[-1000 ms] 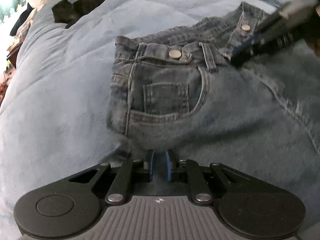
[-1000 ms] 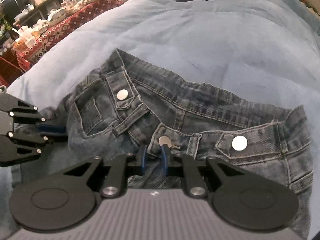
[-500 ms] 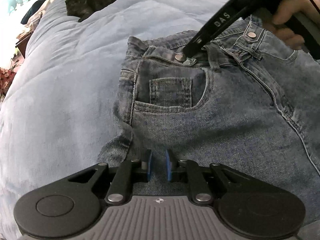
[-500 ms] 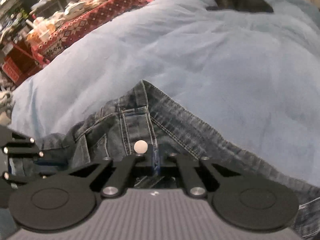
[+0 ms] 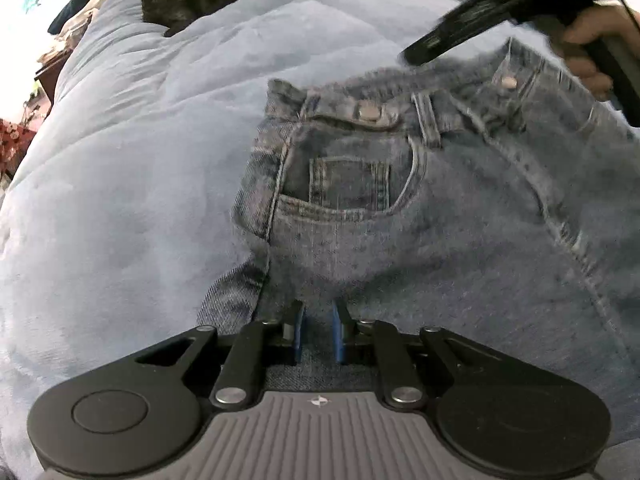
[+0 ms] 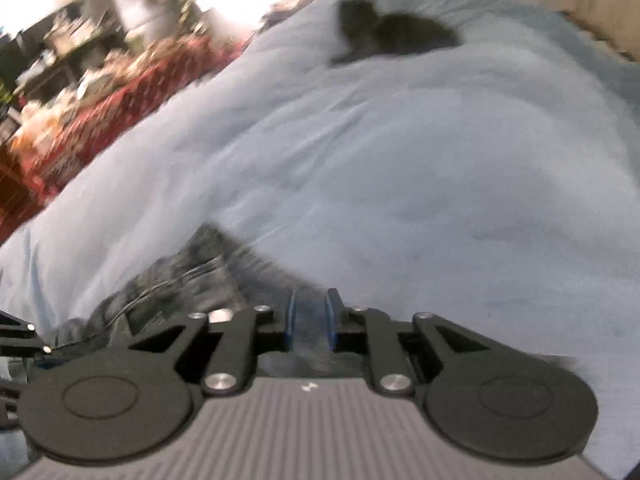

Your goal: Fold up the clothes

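The jeans (image 5: 420, 216) are lying waistband-up on a blue blanket (image 5: 132, 184). Denim is being pinched between the narrowly parted pads of the left gripper (image 5: 318, 334). The right gripper (image 6: 308, 320), blurred, is being held at the waistband's far edge, its jaws having just been opening; whether cloth is being pressed there cannot be told. A black cat (image 6: 384, 36) is lying well beyond, and a red-clothed cluttered table (image 6: 88, 112) is standing beside the bed.

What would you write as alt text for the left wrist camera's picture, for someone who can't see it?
A pair of blue jeans lies spread on a pale blue bed cover, waistband away from the camera. The left tongs pinch denim at the bottom edge; the right tongs, held in a hand, hover blurred above the waistband. A small black heap lies far back.
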`<state>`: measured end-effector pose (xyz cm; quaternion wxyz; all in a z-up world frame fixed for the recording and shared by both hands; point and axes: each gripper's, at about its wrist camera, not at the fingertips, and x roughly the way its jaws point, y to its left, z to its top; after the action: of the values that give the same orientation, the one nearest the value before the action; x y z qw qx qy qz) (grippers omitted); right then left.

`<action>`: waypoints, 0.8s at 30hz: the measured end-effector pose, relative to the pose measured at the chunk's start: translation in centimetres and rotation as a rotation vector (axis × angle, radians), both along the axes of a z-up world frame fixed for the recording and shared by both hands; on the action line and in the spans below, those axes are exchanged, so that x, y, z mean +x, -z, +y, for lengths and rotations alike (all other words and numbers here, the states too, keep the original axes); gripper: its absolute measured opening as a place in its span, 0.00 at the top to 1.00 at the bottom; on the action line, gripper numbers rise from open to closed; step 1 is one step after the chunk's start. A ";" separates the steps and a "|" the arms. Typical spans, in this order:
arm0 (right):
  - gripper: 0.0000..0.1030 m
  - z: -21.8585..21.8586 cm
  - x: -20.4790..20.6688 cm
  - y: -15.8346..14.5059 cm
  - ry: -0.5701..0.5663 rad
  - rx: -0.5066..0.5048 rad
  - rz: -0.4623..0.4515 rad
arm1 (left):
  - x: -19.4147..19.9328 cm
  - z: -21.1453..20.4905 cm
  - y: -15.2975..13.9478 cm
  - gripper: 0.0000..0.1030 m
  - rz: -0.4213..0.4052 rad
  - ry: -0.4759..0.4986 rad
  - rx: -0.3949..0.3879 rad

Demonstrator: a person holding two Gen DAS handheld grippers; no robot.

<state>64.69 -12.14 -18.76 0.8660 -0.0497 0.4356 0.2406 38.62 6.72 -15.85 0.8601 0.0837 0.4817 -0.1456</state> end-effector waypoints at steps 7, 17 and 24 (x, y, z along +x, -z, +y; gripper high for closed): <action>0.65 -8.3 -2.9 -4.2 0.039 -0.214 -0.064 | 3.5 -0.5 -2.4 0.86 -0.061 0.010 -0.024; 0.53 -14.6 -2.0 -1.0 0.210 -0.066 0.061 | 12.0 -1.2 -0.6 0.52 -0.115 -0.049 0.023; 0.89 -14.4 0.1 2.3 0.266 -0.074 0.111 | 15.4 -0.7 2.4 0.66 -0.041 -0.046 -0.021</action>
<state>64.76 -26.52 -21.09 0.8624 -0.0103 0.4940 0.1099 54.00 6.02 -18.27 0.8738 0.0663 0.4641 -0.1291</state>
